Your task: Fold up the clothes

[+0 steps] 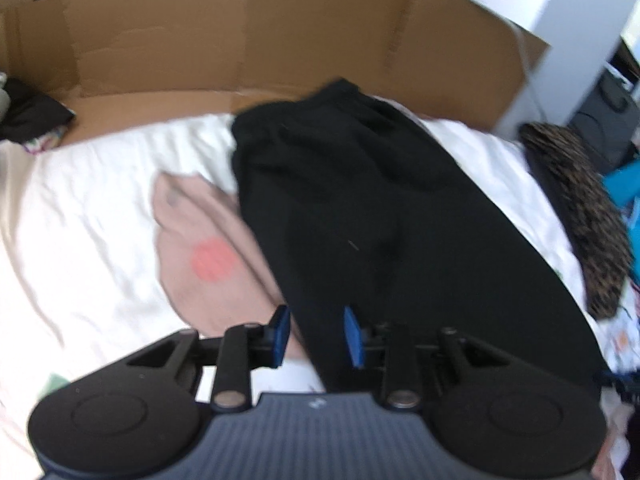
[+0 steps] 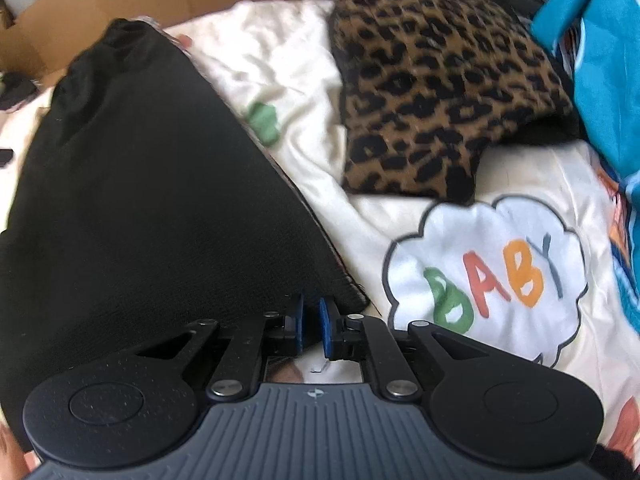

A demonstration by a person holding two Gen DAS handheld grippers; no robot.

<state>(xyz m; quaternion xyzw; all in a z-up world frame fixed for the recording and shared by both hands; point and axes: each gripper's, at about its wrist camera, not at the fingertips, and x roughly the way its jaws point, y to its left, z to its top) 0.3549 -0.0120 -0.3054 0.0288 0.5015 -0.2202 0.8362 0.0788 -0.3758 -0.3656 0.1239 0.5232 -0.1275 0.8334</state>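
Black knit garment ran lengthwise toward bed's far edge; right gripper pinched its near corner, left gripper part-open w/ cloth between, not clamped.

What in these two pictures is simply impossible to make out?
- Left wrist view: the black garment covers part of the pink cloth, so its full shape is hidden.
- Left wrist view: motion blur; whether the left fingers press the garment is unclear.
- Right wrist view: the garment's near edge sits at the right fingers, but the gripper body hides the hold.
- Right wrist view: the blue item is cut off by the frame edge.
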